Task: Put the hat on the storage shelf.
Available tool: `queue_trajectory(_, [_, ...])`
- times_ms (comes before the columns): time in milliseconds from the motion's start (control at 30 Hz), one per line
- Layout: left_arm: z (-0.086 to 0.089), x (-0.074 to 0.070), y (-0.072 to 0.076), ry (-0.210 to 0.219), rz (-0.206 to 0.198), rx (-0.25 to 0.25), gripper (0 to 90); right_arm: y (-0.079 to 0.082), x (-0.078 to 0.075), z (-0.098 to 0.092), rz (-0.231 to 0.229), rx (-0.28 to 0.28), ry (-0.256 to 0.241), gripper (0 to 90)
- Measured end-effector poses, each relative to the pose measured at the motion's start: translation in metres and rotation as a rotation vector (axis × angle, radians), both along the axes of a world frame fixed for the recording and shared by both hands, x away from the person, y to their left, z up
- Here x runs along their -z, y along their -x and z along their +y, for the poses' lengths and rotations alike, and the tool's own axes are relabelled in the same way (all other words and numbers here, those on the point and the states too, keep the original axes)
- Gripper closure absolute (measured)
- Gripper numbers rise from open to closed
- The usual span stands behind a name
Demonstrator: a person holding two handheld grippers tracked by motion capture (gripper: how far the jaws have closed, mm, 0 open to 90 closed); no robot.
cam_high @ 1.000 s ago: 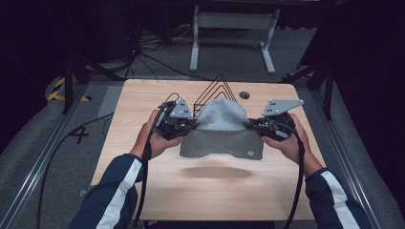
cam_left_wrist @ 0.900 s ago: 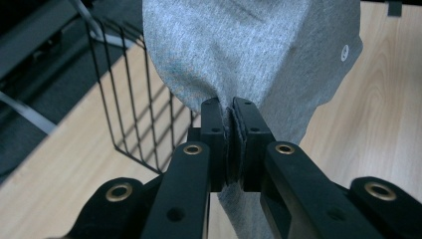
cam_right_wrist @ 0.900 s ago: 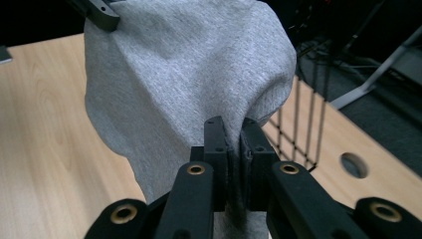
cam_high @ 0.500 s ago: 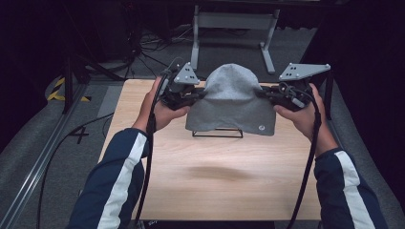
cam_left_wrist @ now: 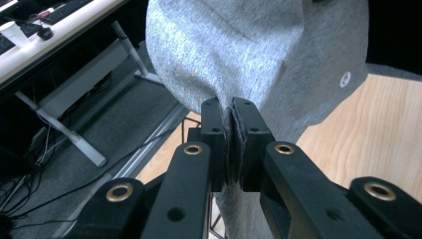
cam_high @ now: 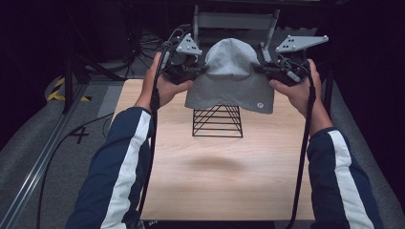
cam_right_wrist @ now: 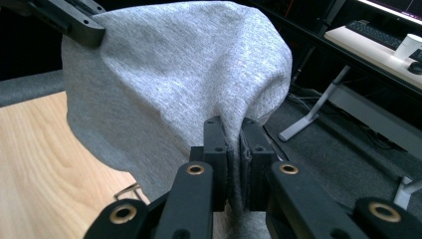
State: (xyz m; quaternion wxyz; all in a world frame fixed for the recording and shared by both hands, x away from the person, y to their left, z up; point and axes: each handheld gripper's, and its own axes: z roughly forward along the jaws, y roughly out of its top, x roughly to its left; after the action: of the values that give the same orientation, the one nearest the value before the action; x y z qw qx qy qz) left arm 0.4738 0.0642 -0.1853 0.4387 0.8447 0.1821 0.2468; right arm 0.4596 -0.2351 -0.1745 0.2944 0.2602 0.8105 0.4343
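Between the two grippers, a grey beanie (cam_high: 231,76) is hanging stretched in the air, now raised clear of the black wire stand (cam_high: 218,121) it was resting on a second ago. Left gripper (cam_left_wrist: 230,110) and right gripper (cam_right_wrist: 230,130) are each pinching an edge of its fabric. Below and beyond them, the stand is sitting bare on the wooden table (cam_high: 219,186), suggesting removal is nearly done.

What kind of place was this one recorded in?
Most likely a lab or office workroom set up for recording. A small wooden table stands on grey carpet with cables trailing over it, and a desk nearby carries a keyboard and a paper cup. Both grippers hold up a grey hat.
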Motion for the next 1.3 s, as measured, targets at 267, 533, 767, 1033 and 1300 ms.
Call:
queue_trajectory(267, [-0.003,0.010,-0.023,0.009,0.024,-0.036,85.1,-0.021,0.007,0.002,0.014,0.022,-0.026,84.1])
queue_trajectory(533, [-0.004,0.013,-0.039,0.033,0.022,-0.074,85.1,-0.034,0.009,0.001,0.000,0.040,-0.054,84.1])
queue_trajectory(767, [-0.006,0.018,-0.045,0.030,0.025,-0.100,85.2,-0.041,0.014,0.003,0.003,0.049,-0.070,84.2])
queue_trajectory(1033, [-0.003,0.026,-0.040,0.021,0.039,-0.066,85.1,-0.039,0.024,0.006,0.024,0.020,-0.051,84.2])
queue_trajectory(1300, [0.008,0.032,-0.029,0.042,0.044,-0.032,85.2,-0.031,0.036,0.006,0.040,-0.024,-0.041,84.2])
